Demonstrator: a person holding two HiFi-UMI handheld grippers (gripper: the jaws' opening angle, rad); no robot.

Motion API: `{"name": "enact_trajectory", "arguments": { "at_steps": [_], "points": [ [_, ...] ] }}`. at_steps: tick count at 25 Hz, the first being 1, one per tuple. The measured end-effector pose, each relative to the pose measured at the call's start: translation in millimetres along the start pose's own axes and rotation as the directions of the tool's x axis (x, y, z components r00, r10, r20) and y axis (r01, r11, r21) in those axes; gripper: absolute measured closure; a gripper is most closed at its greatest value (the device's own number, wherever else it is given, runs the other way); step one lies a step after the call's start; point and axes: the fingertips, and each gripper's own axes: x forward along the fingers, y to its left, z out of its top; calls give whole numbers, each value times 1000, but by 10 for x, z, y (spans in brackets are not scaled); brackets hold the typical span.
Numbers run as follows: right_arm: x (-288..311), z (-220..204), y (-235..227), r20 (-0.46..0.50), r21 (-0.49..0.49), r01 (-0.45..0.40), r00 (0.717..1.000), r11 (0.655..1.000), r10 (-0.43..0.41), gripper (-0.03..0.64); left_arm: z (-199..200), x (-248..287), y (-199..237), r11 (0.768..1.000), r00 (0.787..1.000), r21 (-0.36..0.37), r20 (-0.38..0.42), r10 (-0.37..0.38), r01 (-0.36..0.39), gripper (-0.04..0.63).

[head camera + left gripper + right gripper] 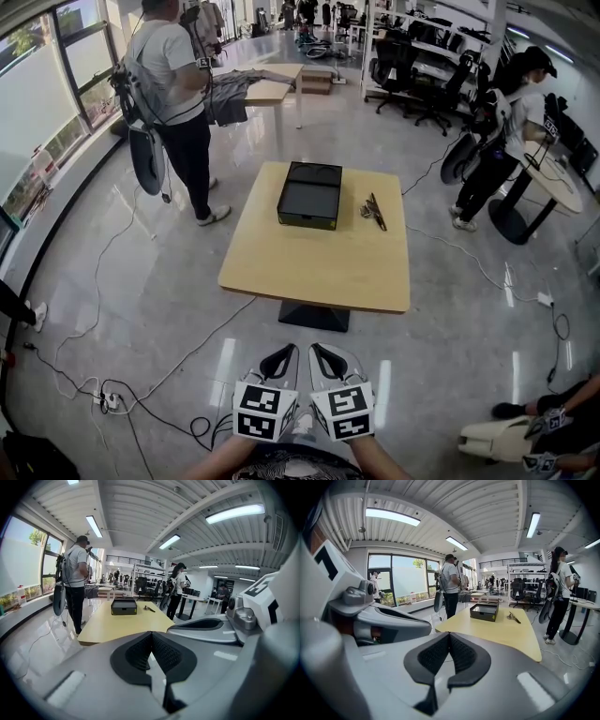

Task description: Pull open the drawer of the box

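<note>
Dark box (310, 195) on far side of table (319, 267), small tool, possibly pliers (374, 211), to its right, left gripper (279, 358) and right gripper (328, 356) near, both closed, empty.

no legible text, labels, brands or numbers anywhere in view

**A:** What's on the table (281, 272)?

**B:** A black box (310, 195) near the far edge. A small dark object (374, 212) lies just right of it, not touching.

**A:** And the tools?

**B:** The left tool (281, 361) and right tool (323, 361) are side by side over the floor (169, 309), well short of the table.

**A:** Anyone around?

**B:** One person (173, 84) stands at the left and a second person (506, 131) at the far right.
</note>
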Motion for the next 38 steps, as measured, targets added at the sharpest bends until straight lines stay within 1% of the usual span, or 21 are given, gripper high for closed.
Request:
{"name": "enact_trajectory", "arguments": {
  "at_steps": [2,4,7,9,12,15,18,20,22,23,26,28,30,31,32,34,36,38],
  "points": [
    [540,151,-94,-6,-3,-8,1000,1000,8,611,149,338,430,1000,1000,-1,1,2,-2,583],
    [1236,396,-185,-15,-10,-8,1000,1000,8,611,356,745,1019,1000,1000,-6,-2,-1,1,583],
    [2467,839,-374,-25,-19,4,1000,1000,-4,611,709,1489,2049,1000,1000,-12,-8,-15,15,583],
    [3384,1101,-449,-31,-17,13,999,1000,-14,611,915,2003,2836,1000,1000,-11,-11,-27,27,583],
    [4950,1655,-554,-38,-14,32,999,999,-32,611,1363,2848,4209,999,999,-9,-18,-50,49,583],
    [6668,2259,-634,-37,-4,59,998,998,-59,611,1801,3739,5745,997,997,-5,-25,-72,72,583],
    [8551,2642,-706,-51,4,75,996,997,-75,611,2092,4752,7377,995,995,2,-30,-96,96,583],
    [9903,3122,-678,-59,9,89,994,996,-88,611,2463,5372,8630,994,993,7,-30,-110,110,583],
    [11189,3729,-465,-66,10,103,993,995,-102,611,2897,5778,9945,992,992,6,-33,-124,124,583],
    [11745,3985,-348,-67,8,109,992,994,-108,611,3061,5936,10524,992,991,4,-34,-130,130,583],
    [13185,4425,-93,-67,2,122,990,993,-121,611,3293,6436,11945,989,989,-6,-32,-148,148,583],
    [14325,4740,315,-72,-2,131,989,991,-131,611,3424,6665,13172,987,987,-10,-27,-160,160,583],
    [15451,5185,755,-80,-3,144,986,990,-144,611,3673,6823,14430,985,985,-9,-25,-173,173,583],
    [15932,5421,914,-83,-3,151,985,989,-150,611,3822,6905,14961,984,983,-8,-25,-180,180,583],
    [16364,5643,1038,-84,-5,156,984,988,-156,611,3967,6991,15429,982,982,-9,-27,-187,186,583],
    [17125,6035,1197,-86,-12,167,982,986,-168,611,4243,7194,16229,980,980,-8,-26,-197,197,583],
    [17761,6393,1253,-89,-19,181,979,983,-182,611,4536,7419,16875,978,978,-4,-18,-206,206,583],
    [18310,6704,1459,-90,-22,196,976,980,-198,611,4728,7480,17507,976,976,0,-16,-219,219,583]
  ]
}}
